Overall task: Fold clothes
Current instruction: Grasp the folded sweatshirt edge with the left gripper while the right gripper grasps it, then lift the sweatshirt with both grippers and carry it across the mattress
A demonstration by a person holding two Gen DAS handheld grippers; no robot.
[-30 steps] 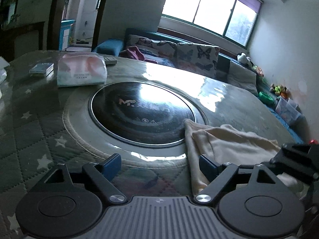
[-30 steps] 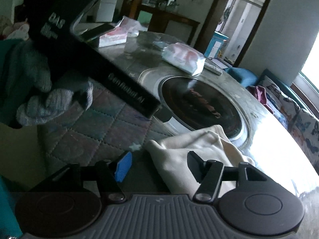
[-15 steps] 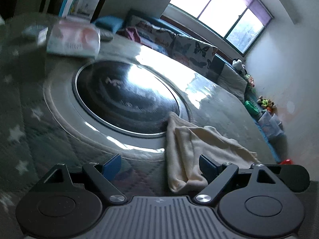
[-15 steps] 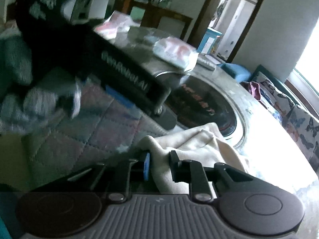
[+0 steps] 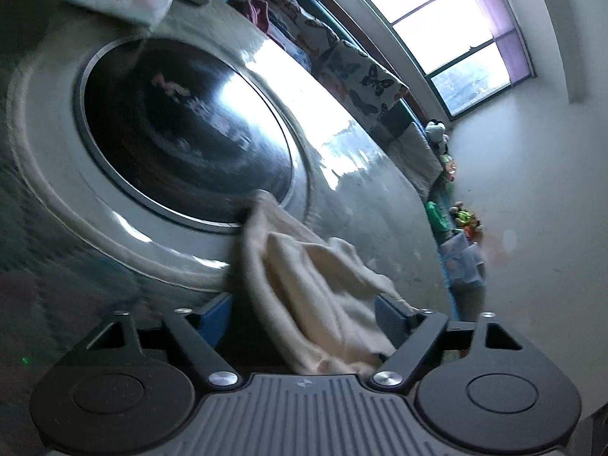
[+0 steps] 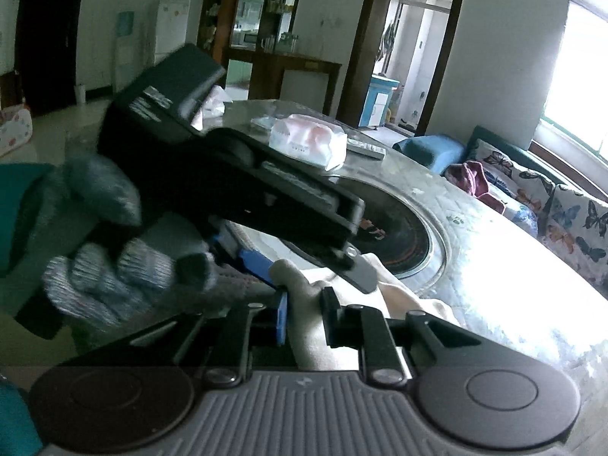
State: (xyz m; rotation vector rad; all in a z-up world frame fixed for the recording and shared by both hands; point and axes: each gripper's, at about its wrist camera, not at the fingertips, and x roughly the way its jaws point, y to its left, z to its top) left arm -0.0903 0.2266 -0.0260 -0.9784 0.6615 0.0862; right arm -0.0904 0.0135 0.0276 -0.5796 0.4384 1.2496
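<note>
Right fingers [image 6: 304,313] pinching cream cloth [image 6: 307,326]; left fingers [image 5: 304,317] closing around it (not yet pressing).

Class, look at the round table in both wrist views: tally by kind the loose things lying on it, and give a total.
Cream garment: 1
Wrapped tissue packs: 1
Remote controls: 1
Small flat packets: 1
Total: 4

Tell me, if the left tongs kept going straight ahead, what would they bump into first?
Probably the cream cloth: it lies between the closing left tongs, not yet pinched. Beyond it comes the dark round plate in the table, though depth is hard to judge.
</note>
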